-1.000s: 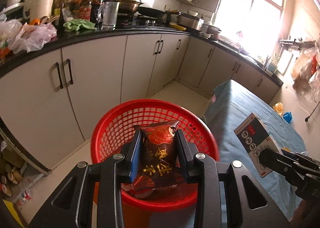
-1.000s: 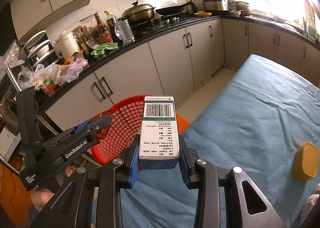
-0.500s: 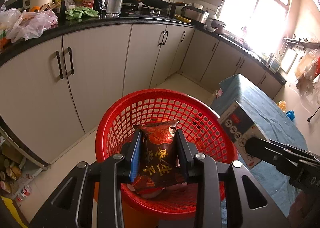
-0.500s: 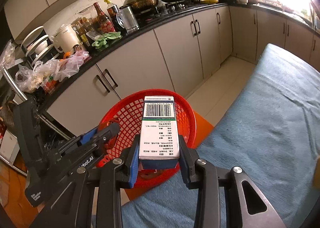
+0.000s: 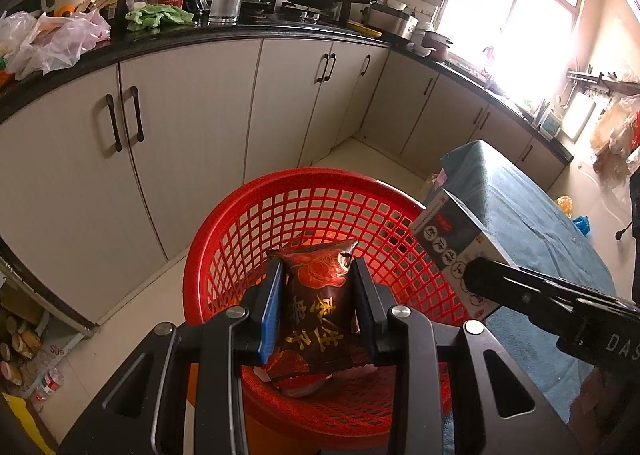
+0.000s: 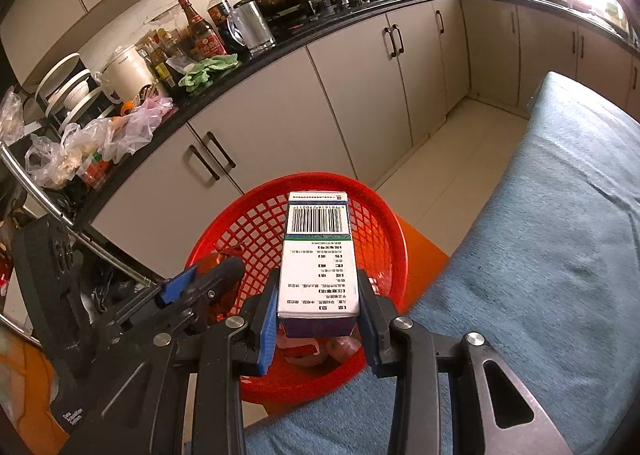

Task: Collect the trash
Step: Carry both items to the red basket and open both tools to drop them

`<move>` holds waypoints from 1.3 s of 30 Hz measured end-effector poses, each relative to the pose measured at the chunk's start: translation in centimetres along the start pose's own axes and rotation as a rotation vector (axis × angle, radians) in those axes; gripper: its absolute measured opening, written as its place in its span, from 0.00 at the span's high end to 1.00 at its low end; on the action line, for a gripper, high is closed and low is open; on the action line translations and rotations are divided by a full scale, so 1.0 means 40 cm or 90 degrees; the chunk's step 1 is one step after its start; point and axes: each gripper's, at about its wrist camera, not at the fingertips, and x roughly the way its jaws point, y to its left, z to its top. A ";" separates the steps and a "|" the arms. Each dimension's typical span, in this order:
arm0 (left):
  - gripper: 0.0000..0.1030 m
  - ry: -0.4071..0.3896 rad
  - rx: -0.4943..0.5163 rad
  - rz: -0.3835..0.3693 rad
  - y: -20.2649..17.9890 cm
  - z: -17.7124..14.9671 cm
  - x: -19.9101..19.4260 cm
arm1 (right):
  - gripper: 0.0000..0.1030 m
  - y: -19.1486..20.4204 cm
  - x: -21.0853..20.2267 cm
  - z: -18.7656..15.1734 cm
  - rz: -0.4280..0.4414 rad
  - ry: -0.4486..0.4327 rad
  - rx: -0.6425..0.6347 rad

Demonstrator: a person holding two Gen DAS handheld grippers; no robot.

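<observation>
Kitchen, red basket point(image 5: 320, 211) by blue tabletop point(image 6: 560, 255): left hand-held gripper point(image 5: 316, 307) clenching snack packet point(image 5: 320, 303), right hand-held gripper point(image 6: 318, 307) grasping carton point(image 6: 318, 255), both over basket; next, prob. release both in.

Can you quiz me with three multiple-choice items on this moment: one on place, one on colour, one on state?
1. Where is the box?
A. on the blue cloth
B. above the basket
C. on the counter

2. What colour is the basket?
A. red
B. green
C. white

3. What is the left gripper doing?
A. open and empty
B. shut on the box
C. shut on the snack packet

Answers: 1 B, the right gripper holds the box over the mesh; 2 A, the mesh is red in both views; 3 C, the jaws press the packet's sides.
</observation>
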 end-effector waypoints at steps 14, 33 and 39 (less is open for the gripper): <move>0.69 0.002 0.000 0.001 0.000 0.000 0.005 | 0.64 -0.004 0.012 0.004 0.004 0.003 0.006; 0.42 -0.016 0.012 0.005 -0.012 -0.004 -0.014 | 0.61 -0.008 -0.014 0.007 0.007 -0.017 0.010; 0.39 -0.016 0.016 0.006 -0.025 -0.006 -0.021 | 0.60 -0.018 -0.050 0.006 0.002 -0.036 0.018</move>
